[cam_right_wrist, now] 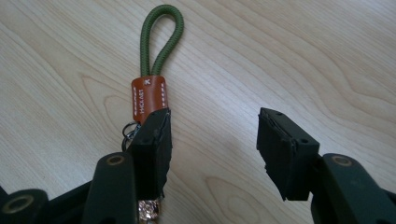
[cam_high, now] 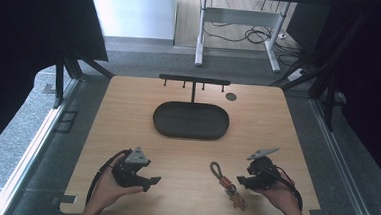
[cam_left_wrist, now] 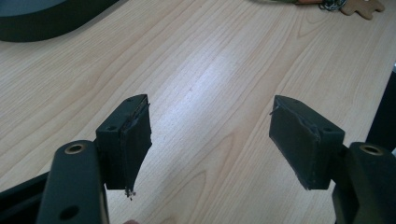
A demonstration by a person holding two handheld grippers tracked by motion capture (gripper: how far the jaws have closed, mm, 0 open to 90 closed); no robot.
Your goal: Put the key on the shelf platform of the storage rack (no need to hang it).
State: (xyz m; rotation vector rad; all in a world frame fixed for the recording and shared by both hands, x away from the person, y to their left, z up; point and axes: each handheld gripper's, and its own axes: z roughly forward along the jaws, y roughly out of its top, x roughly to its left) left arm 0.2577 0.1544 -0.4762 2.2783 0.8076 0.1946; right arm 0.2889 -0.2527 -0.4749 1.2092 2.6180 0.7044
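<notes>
A: How is the light on the bench (cam_high: pixel 258 116)?

B: Even and soft from above in the high view; the wood is bright, while both sides beyond it fall into near black. The whole view is a little soft and grainy.

A: Any glare?

B: A pale sheen runs across the grain just ahead of the left gripper's fingers (cam_left_wrist: pixel 133 140). Those fingers are sharp; the far wood blurs.

A: Shadows?

B: Faint ones under the right gripper's fingers (cam_right_wrist: pixel 156 149), no hard edges.
</notes>
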